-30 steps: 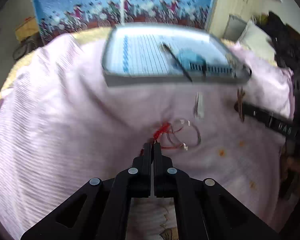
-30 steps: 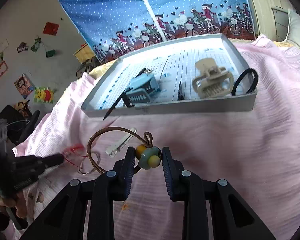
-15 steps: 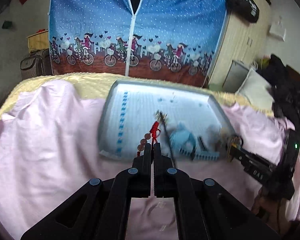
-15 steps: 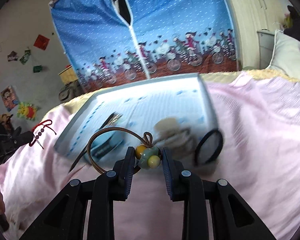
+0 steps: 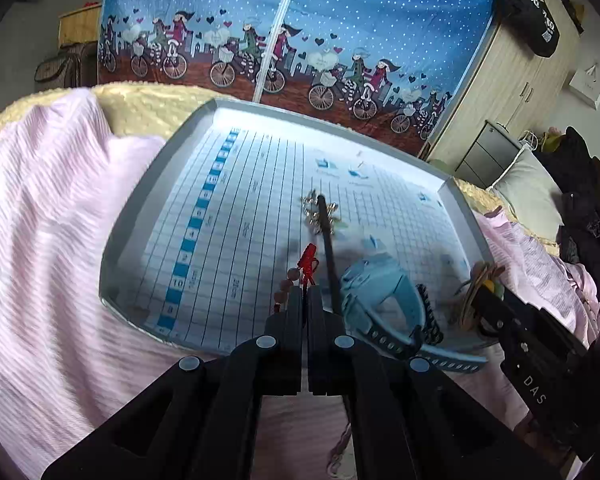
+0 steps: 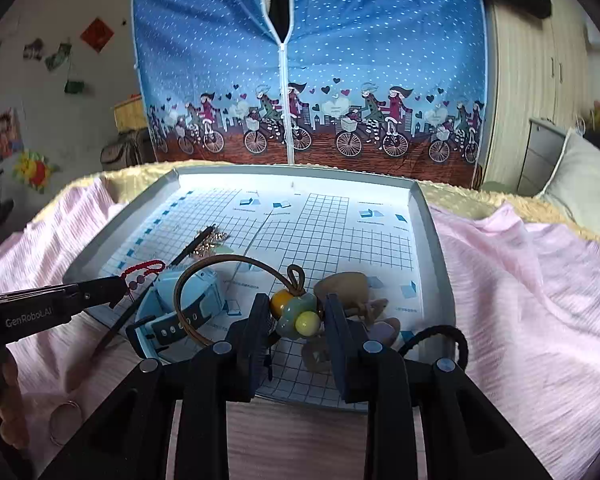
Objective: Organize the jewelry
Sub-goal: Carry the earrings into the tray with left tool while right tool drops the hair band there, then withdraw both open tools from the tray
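Over the grey tray [image 6: 430, 232] on the bed's pink sheet [image 5: 48, 216], both grippers carry jewelry.
Right gripper [image 6: 297, 322] fingers are clamped on a beaded hair tie [image 6: 296, 314]; left gripper [image 5: 305, 294] fingers are pressed together on a red cord bracelet [image 5: 307, 262].

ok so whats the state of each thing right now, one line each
left gripper: shut on the red cord bracelet, over the tray
right gripper: shut on the brown hair tie by its beads, over the tray
tray: open, on the pink cloth
blue watch: in the tray, strap buckled in a loop
black hair tie: draped over the tray's near rim
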Action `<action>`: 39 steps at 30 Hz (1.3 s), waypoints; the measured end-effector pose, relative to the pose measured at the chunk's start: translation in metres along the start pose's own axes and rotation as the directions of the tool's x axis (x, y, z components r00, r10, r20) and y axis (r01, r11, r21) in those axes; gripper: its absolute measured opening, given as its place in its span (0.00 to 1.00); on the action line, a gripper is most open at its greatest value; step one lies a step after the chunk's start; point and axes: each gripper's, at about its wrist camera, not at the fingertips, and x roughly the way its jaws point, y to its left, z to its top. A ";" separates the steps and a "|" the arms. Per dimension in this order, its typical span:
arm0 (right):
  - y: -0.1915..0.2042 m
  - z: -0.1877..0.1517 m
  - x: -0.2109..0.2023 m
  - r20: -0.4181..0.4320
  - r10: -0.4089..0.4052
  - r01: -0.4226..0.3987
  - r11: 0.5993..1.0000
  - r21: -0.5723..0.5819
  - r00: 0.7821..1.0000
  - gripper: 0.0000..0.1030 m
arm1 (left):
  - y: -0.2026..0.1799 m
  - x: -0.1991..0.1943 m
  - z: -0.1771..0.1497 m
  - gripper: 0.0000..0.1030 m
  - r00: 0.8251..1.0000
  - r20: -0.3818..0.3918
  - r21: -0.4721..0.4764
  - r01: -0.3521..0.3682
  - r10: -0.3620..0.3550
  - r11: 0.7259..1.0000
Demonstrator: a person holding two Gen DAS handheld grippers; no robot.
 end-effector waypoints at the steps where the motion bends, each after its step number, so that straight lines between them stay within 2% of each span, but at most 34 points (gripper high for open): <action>1: 0.002 -0.001 0.002 -0.002 -0.007 0.007 1.000 -0.010 1.000 0.26 | 0.003 0.000 -0.001 0.00 1.000 -0.004 -0.006 0.010 -0.010 1.000; 7: 0.005 -0.004 0.007 -0.009 -0.021 0.021 0.999 -0.032 1.000 0.27 | 0.005 -0.001 -0.003 0.00 1.000 -0.008 -0.009 0.024 -0.024 1.000; 11: 0.004 -0.003 0.002 0.012 -0.017 0.017 1.000 -0.016 1.000 0.46 | 0.002 -0.005 -0.002 0.01 1.000 -0.015 -0.006 0.021 -0.021 1.000; 13: 0.002 -0.002 -0.003 0.031 -0.012 0.013 1.000 -0.010 0.999 0.48 | 0.002 -0.007 -0.001 0.04 1.000 -0.016 -0.011 0.014 -0.014 1.000; 14: 0.002 -0.001 -0.006 0.040 -0.011 0.012 1.000 -0.009 0.999 0.49 | 0.003 -0.011 -0.001 0.13 1.000 -0.013 -0.019 0.011 -0.011 1.000; 15: 0.001 0.000 -0.010 0.047 -0.014 0.014 1.000 -0.008 0.999 0.54 | 0.003 -0.014 0.000 0.30 1.000 -0.007 -0.028 0.009 -0.009 1.000; 16: 0.001 0.001 -0.015 0.058 -0.017 0.017 1.000 -0.006 0.998 0.57 | 0.004 -0.022 -0.001 0.40 1.000 0.015 -0.037 0.012 -0.012 0.999; 18: 0.001 0.002 -0.026 0.086 -0.020 0.020 1.000 0.000 0.996 0.73 | 0.004 -0.036 -0.002 0.80 0.998 0.062 -0.043 0.025 -0.023 0.999; 21: 0.002 0.003 -0.047 0.130 -0.015 0.015 1.000 0.006 0.991 0.85 | 0.003 -0.064 -0.006 0.94 0.988 0.151 -0.047 0.030 -0.022 0.998; 24: 0.002 0.000 -0.072 0.175 -0.022 0.019 1.000 0.018 0.984 1.00 | -0.002 -0.096 -0.014 0.98 0.971 0.237 -0.048 0.011 0.001 0.999; 28: 0.001 -0.004 -0.109 0.226 -0.014 0.008 1.000 0.029 0.974 1.00 | -0.010 -0.133 -0.027 0.98 0.948 0.317 -0.028 -0.031 0.038 0.999; 31: 0.001 -0.008 -0.134 0.256 -0.017 0.005 0.999 0.046 0.967 1.00 | -0.019 -0.156 -0.038 0.98 0.939 0.340 -0.009 -0.053 0.053 0.999; 35: 0.003 -0.017 -0.167 0.282 -0.014 -0.001 0.998 0.055 0.959 1.00 | -0.026 -0.179 -0.055 0.98 0.933 0.352 0.019 -0.079 0.068 0.997; 39: 0.008 -0.033 -0.195 0.279 -0.013 -0.006 0.998 0.067 0.960 1.00 | -0.031 -0.195 -0.078 0.98 0.936 0.344 0.063 -0.106 0.078 0.992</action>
